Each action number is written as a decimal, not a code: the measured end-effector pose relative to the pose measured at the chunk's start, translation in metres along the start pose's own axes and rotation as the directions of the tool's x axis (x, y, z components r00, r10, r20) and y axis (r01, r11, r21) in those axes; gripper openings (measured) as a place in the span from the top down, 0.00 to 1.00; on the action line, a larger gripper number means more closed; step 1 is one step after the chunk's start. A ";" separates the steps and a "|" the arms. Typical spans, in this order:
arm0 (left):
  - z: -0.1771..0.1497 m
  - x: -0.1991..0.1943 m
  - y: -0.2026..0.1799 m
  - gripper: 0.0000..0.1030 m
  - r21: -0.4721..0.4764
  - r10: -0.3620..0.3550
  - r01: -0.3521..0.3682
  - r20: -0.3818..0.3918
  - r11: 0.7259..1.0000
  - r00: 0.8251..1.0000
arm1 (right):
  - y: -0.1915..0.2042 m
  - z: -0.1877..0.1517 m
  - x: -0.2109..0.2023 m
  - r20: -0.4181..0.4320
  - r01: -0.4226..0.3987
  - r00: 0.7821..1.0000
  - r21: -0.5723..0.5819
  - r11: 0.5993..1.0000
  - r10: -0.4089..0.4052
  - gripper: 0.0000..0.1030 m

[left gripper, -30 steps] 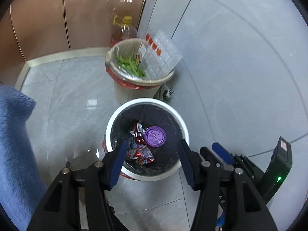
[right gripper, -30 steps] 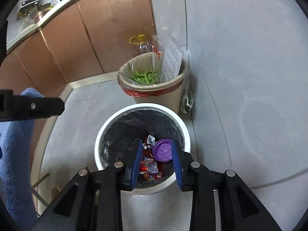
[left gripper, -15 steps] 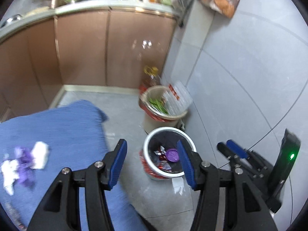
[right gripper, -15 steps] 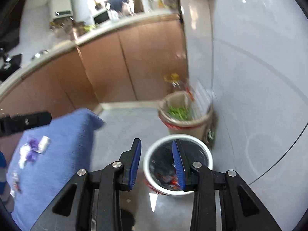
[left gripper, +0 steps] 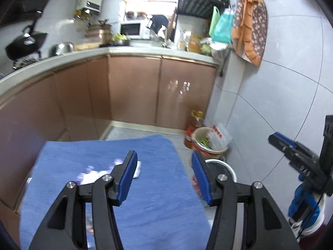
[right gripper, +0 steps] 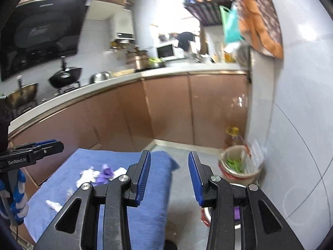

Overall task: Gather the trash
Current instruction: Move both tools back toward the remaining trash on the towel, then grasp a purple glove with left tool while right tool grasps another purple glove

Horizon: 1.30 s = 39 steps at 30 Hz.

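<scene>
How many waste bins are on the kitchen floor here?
2. A beige bin with green vegetable scraps stands by the grey tiled wall; a white bin with a black liner sits nearer, mostly hidden behind the gripper fingers. Others may be hidden.

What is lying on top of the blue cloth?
On the blue cloth lie scraps of white paper and a purple wrapper, with one more white scrap nearer the camera. The gripper arms cover part of the cloth, so anything there is hidden.

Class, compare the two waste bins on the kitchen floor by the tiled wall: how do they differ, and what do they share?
The beige bin stands nearer the cabinets; the white bin sits nearer the camera. The beige bin shows green vegetable scraps and clear plastic packaging; the white bin's inside looks dark, mostly hidden behind the left gripper. Both are round, open-topped and upright.
</scene>
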<state>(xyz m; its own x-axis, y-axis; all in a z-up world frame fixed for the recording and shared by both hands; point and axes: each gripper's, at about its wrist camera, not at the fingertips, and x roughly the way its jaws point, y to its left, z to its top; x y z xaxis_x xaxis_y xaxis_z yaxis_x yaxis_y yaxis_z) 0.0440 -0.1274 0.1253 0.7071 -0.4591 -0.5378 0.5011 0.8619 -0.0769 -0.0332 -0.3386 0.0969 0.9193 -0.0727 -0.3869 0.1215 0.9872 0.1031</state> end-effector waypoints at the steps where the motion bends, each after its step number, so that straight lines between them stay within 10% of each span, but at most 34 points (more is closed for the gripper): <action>1: -0.001 -0.008 0.009 0.49 0.000 0.010 -0.010 0.009 1.000 1.000 | 0.005 0.002 -0.002 0.005 -0.010 1.000 -0.008 1.000 0.010 0.61; 13: -0.021 -0.017 0.119 0.49 -0.069 0.103 -0.104 -0.024 0.992 0.994 | 0.073 0.003 0.030 -0.041 -0.135 0.990 -0.066 0.989 0.132 0.59; 29: -0.070 0.151 0.236 0.51 -0.222 0.020 -0.105 -0.352 0.969 0.936 | 0.131 -0.054 0.205 -0.301 -0.241 0.930 -0.069 0.968 0.210 0.59; 39: -0.063 0.234 0.247 0.49 -0.247 -0.024 -0.101 -0.458 0.964 0.889 | 0.168 -0.076 0.292 -0.402 -0.326 0.868 -0.020 0.945 0.291 0.59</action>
<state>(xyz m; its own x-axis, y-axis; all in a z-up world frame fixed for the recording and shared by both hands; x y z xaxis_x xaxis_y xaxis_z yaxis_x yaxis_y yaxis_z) 0.3015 -0.0085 -0.0724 0.3881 -0.3299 -0.8605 0.2881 0.9304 -0.2268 0.2275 -0.1830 -0.0688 0.6826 0.2808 -0.6746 -0.1918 0.9597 0.2054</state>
